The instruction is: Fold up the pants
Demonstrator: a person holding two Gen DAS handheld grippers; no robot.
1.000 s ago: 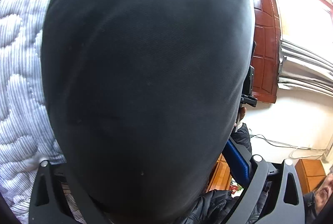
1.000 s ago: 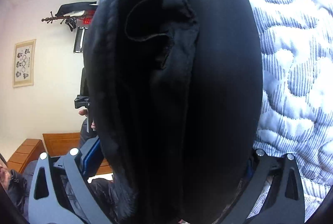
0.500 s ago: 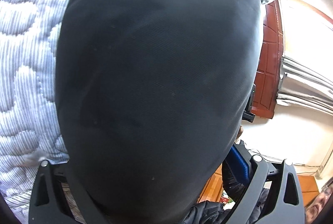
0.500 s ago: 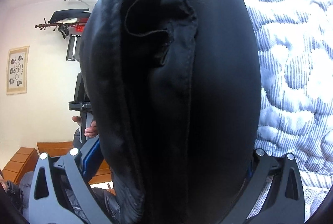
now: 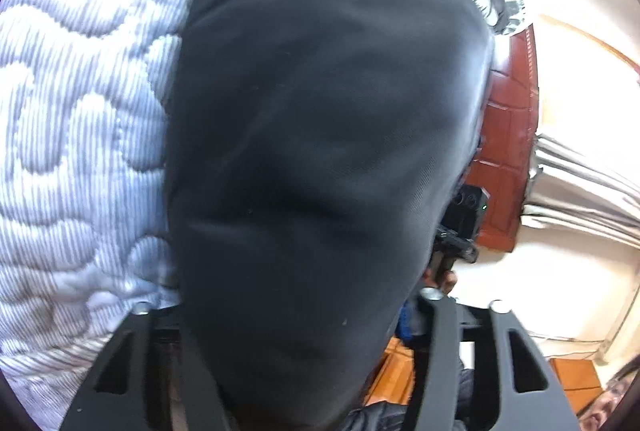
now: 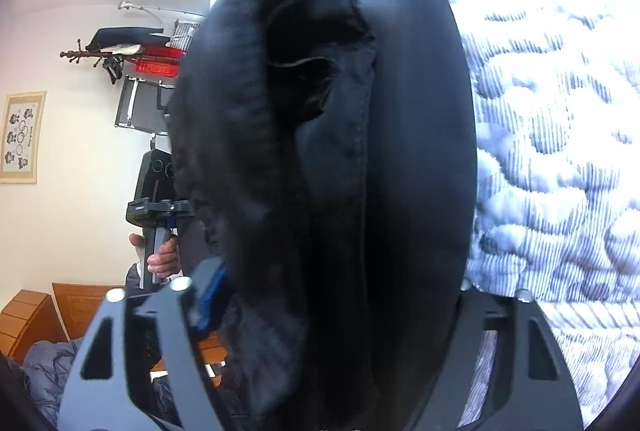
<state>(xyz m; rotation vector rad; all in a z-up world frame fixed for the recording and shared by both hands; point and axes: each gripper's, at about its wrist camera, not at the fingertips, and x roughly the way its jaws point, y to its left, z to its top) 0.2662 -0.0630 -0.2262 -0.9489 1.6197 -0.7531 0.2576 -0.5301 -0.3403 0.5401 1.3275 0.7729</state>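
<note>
The black pants (image 5: 320, 151) fill the middle of the left wrist view, stretched between the jaws of my left gripper (image 5: 296, 371), which is shut on the cloth. In the right wrist view the pants (image 6: 340, 171) hang in thick folds with a seam and fuzzy inner lining showing. My right gripper (image 6: 328, 371) is shut on them too. Both grippers hold the pants up beside the bed. Each view shows the other hand-held gripper beyond the cloth: the right gripper in the left wrist view (image 5: 460, 231), the left gripper in the right wrist view (image 6: 156, 199). The fingertips are hidden by cloth.
A quilted blue-white striped bed cover (image 5: 80, 131) lies to the left, and it also shows in the right wrist view (image 6: 560, 171). A red-brown door (image 5: 508, 151), wooden furniture (image 6: 32, 315), a coat rack (image 6: 104, 51) and a framed picture (image 6: 22, 137) stand around the room.
Both grippers have swung with the pants. In the left view more bed cover shows at left and the cloth sits further right. The other gripper shows more fully.
</note>
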